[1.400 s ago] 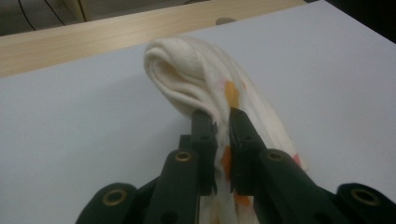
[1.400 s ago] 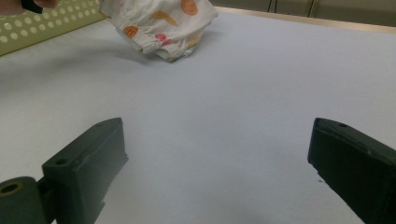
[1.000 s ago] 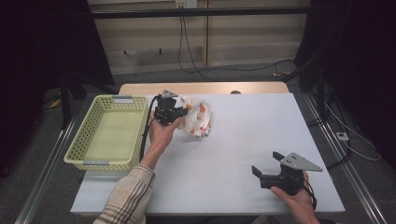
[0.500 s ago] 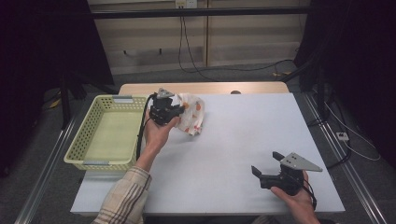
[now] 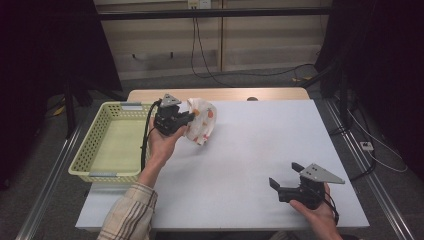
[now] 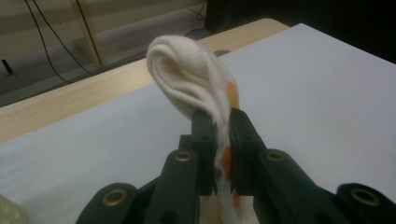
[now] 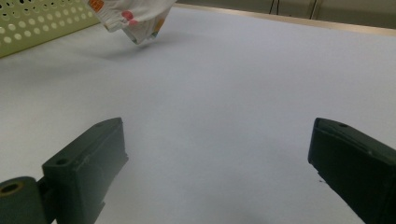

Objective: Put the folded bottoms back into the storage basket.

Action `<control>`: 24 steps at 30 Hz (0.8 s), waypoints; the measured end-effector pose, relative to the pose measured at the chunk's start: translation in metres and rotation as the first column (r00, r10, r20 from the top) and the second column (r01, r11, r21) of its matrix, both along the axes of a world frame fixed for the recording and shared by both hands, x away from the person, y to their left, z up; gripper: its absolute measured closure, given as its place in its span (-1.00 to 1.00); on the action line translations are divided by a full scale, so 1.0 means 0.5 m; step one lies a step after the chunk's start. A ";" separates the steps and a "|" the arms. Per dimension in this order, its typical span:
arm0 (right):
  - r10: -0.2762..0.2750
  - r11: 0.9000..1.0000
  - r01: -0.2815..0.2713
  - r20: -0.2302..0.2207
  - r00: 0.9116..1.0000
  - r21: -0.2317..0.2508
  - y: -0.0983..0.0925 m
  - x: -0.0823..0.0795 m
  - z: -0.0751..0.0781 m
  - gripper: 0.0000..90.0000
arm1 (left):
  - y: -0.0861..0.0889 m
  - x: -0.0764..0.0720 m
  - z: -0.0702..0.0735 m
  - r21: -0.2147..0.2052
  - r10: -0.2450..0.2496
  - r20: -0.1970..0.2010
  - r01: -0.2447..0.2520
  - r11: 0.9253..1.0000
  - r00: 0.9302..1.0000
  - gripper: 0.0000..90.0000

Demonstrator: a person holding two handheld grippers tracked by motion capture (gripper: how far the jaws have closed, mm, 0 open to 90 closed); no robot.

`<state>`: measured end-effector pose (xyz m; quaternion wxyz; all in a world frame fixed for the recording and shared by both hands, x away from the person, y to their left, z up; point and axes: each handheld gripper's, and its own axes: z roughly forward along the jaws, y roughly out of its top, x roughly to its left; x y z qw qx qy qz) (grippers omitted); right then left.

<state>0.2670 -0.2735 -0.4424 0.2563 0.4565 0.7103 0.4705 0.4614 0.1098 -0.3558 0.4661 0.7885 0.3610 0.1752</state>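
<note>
White cloth [image 5: 201, 120] with orange and red print, soft and bunched; item in hand. Clamped between the jaws of the left claw [image 5: 186, 118], which is clenched on a gathered fold; in the left gripper view the fold [image 6: 196, 84] rises past the fingertips and curls over. Most of the cloth hangs just beyond and below the claw, clear of the table or nearly so; contact cannot be told. Long axis runs from the jaws down and away, toward the table's middle.

Basket [image 5: 95, 150], pale green perforated plastic, just behind the left claw on the side away from the cloth, its near rim beside the hand. Judged the likely drop point: the coming move turns on the cloth lying on the far side of the claw from the basket, so the hand would carry it back across the rim. Left hand is much the nearer; cloth is limp and may drag or snag on the rim.

Right claw [image 5: 285, 181], jaws standing wide with nothing between them, resting low, well apart from cloth and basket; its own view looks across bare table to the cloth [image 7: 135, 16] and basket wall [image 7: 37, 23].

Table [image 5: 260, 150], white matte top, wood strip along the far edge. Room dim, dark curtains at both sides, cables on the floor beyond.
</note>
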 end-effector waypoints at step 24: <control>0.005 1.000 -0.005 -0.002 1.000 0.000 0.002 0.000 -0.001 -0.91 | 0.047 -0.054 0.034 -0.018 -0.020 0.055 0.021 1.000 0.998 0.85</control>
